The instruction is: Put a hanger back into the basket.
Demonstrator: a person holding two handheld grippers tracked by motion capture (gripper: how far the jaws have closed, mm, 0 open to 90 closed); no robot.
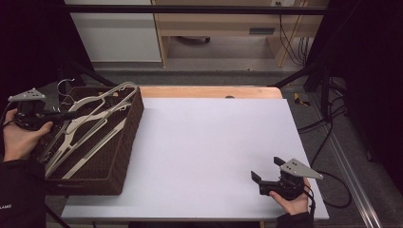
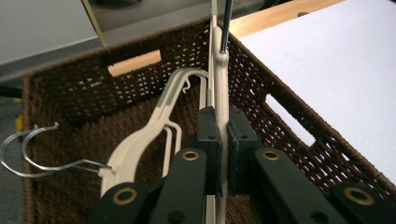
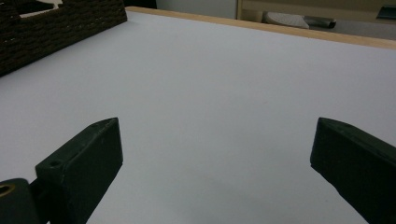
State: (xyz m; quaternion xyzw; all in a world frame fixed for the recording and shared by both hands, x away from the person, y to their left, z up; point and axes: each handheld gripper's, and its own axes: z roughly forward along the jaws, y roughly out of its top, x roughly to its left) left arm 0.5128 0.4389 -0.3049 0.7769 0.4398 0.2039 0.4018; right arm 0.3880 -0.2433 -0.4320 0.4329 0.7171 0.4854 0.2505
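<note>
While the left gripper clamps a cream plastic hanger edge-on over the dark wicker basket, more hangers lie inside. The right gripper rests wide apart, holding nothing, on the white tabletop.

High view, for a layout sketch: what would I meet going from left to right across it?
Left hand-held gripper shut on a cream hanger → brown wicker basket holding more hangers → bare white tabletop → right hand-held gripper, jaws open, near the front right corner.

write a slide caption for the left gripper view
Left gripper shut on a cream hanger above the brown wicker basket.
</note>
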